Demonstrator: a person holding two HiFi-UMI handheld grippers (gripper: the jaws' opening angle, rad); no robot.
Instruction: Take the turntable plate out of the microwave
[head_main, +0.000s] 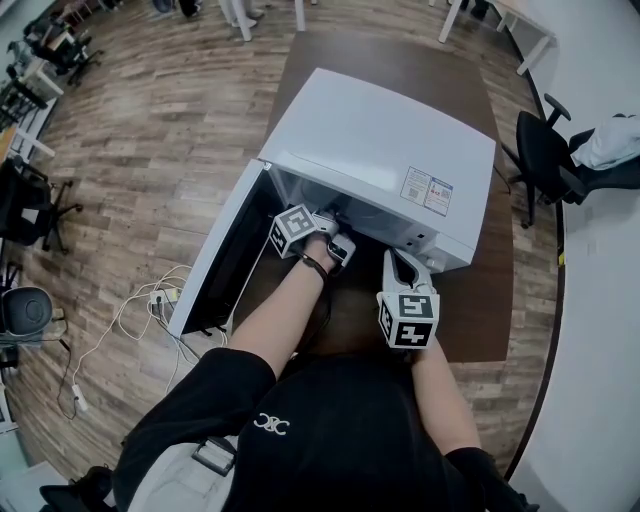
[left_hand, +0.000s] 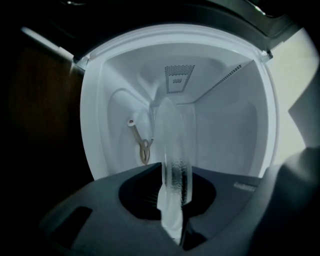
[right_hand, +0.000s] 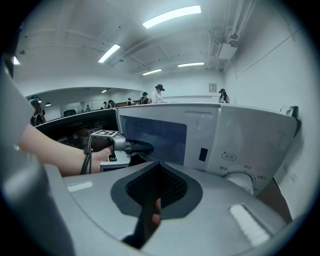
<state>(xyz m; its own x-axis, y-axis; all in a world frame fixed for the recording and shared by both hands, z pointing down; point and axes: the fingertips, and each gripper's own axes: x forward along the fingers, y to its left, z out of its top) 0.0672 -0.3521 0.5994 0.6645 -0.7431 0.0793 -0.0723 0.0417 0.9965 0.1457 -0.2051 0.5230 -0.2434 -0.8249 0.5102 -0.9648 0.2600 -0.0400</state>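
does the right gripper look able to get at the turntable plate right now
Probably, but tightly: the door is swung open, yet the right gripper sits before the control panel, and the left gripper, shut on the plate, occupies the opening.

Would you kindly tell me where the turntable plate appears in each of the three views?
Head view: not in it.
Left gripper view: turntable plate, centre, edge-on, clamped in the left tongs.
Right gripper view: not in it.
Shared landmark: the white microwave.
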